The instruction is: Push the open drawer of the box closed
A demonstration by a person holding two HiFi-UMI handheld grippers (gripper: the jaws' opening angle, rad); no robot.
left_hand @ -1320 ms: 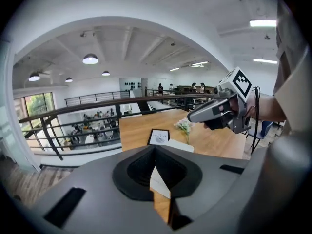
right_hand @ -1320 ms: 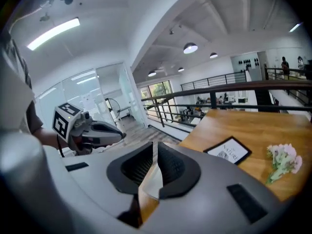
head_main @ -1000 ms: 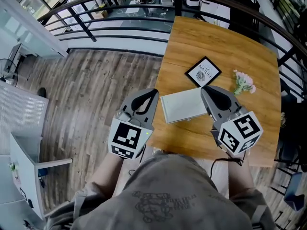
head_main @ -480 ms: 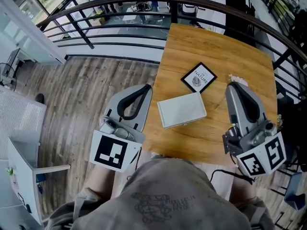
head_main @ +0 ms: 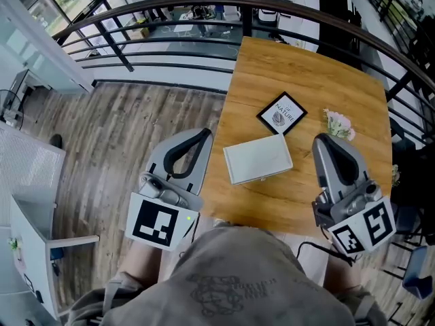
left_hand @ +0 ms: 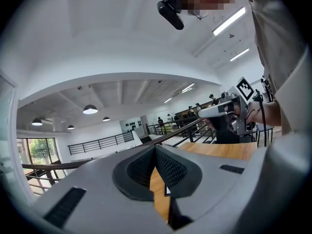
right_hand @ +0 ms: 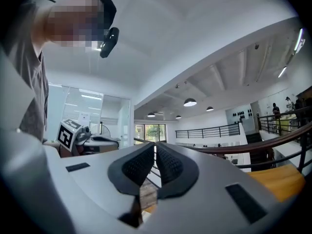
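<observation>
1. We see the box (head_main: 258, 158) lying flat near the middle of the wooden worktop (head_main: 292, 199). It is a pale grey slab, and from above we cannot tell whether its drawer stands out.
2. The left claw (head_main: 202, 134) hangs left of the box, just off the worktop's left edge and above the plank floor (head_main: 115, 134). Its tips are pressed together with nothing between them.
3. The right claw (head_main: 324, 141) hangs right of the box, over the worktop. Its pads also meet, and they pinch nothing.
4. Neither claw touches the box, which lies between them.
5. A black card (head_main: 281, 113) lies just beyond the box's far right corner.
6. A small bunch of flowers (head_main: 338, 123) lies right of the card, just beyond the right claw's tip.
</observation>
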